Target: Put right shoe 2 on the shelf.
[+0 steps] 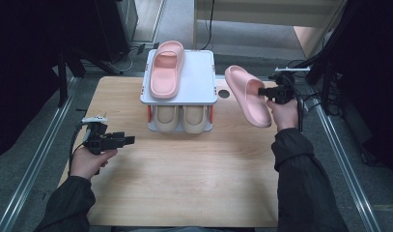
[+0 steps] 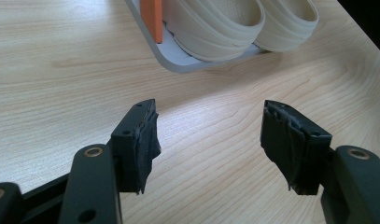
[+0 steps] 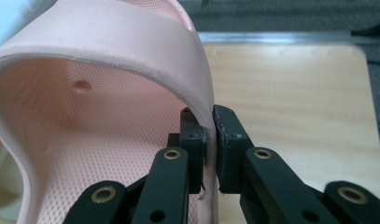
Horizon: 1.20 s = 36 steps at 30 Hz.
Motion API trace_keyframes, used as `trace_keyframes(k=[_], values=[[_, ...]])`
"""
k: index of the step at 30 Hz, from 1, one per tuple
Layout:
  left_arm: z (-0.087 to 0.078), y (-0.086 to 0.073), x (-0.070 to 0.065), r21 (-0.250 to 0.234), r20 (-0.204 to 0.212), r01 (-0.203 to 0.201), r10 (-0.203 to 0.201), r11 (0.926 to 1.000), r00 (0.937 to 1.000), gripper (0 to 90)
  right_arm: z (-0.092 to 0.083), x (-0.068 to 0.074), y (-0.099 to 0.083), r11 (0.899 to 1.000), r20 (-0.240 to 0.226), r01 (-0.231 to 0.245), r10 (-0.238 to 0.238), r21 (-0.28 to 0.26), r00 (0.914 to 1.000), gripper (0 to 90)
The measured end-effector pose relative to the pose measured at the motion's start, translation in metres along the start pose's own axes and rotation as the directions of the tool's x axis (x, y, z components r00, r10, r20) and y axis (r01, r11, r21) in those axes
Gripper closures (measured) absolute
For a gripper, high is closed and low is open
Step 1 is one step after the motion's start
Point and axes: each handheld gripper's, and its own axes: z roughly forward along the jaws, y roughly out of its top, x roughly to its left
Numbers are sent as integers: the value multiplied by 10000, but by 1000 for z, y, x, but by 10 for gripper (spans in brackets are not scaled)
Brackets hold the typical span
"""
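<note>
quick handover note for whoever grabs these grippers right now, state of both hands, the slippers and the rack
Right gripper: shut on the strap of the second pink slipper, held off the table right of the rack.
Left gripper: open, empty, above the table.
Done: first pink slipper on the top shelf, beige pair on the lower shelf.
Left: probably set the held slipper beside its mate.

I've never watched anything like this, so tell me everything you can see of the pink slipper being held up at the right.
The pink slipper is a soft-looking foam slide with a wide strap and a dimpled footbed. It hangs tilted in the air over the table's right edge, right of the shoe rack. The right tongs pinch its strap edge between both pads; nothing else touches it.
</note>
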Motion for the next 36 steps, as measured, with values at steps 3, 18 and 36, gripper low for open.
trace_keyframes(k=[3,18,36], values=[[1,0,-1,54,39,-40,39,10000,10000,368,-8,10,21,9998,67,104,-103,-167,9999,843],[-2,1,-2,-206,181,-112,115,9997,9998,368,-6,73,84,9983,-103,564,-565,-173,9983,839],[-4,2,1,-282,309,71,-62,9996,9995,367,49,126,88,9977,351,-682,680,45,9971,815]])
